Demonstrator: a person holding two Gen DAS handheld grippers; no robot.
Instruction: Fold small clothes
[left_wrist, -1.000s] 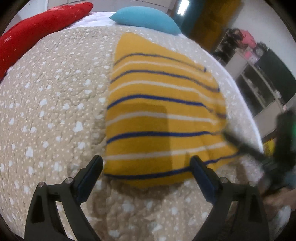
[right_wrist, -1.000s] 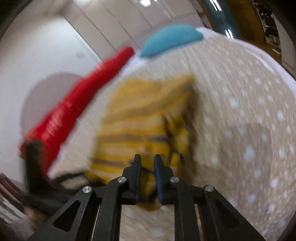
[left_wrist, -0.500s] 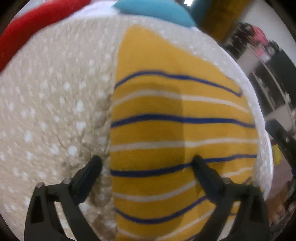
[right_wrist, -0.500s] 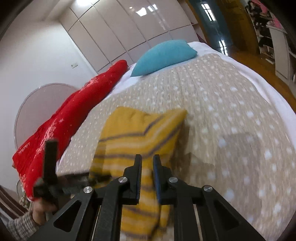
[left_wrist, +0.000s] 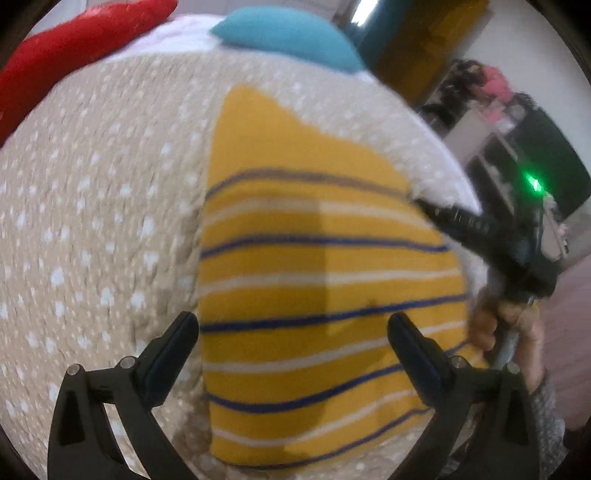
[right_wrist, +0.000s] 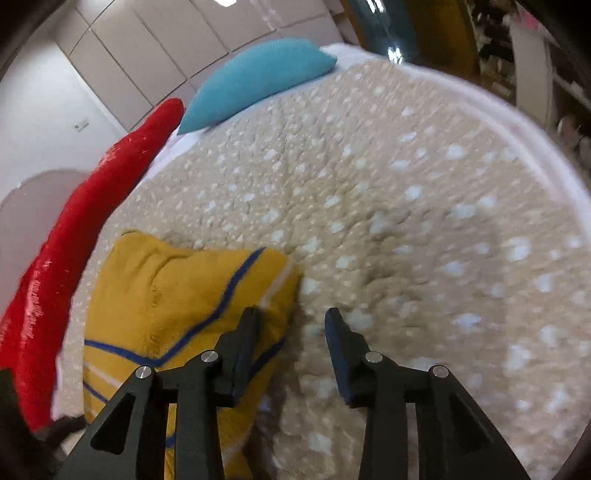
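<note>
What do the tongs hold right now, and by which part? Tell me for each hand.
Nothing is held. The left tongs stand wide open above the yellow striped garment. The right tongs are opening beside its edge, with only the bedspread between them.

Near end of yellow striped garment cut off behind left tool frame at lower edge of left wrist view. Same garment in right wrist view partly hidden behind right tool, its left finger covering the fold corner; lower part lost below the frame. Beyond the garment, shelves too blurred to read. Right tool's tip smeared by motion beside the garment's right edge. Red cushion, left of the garment, cut by picture edge.
</note>
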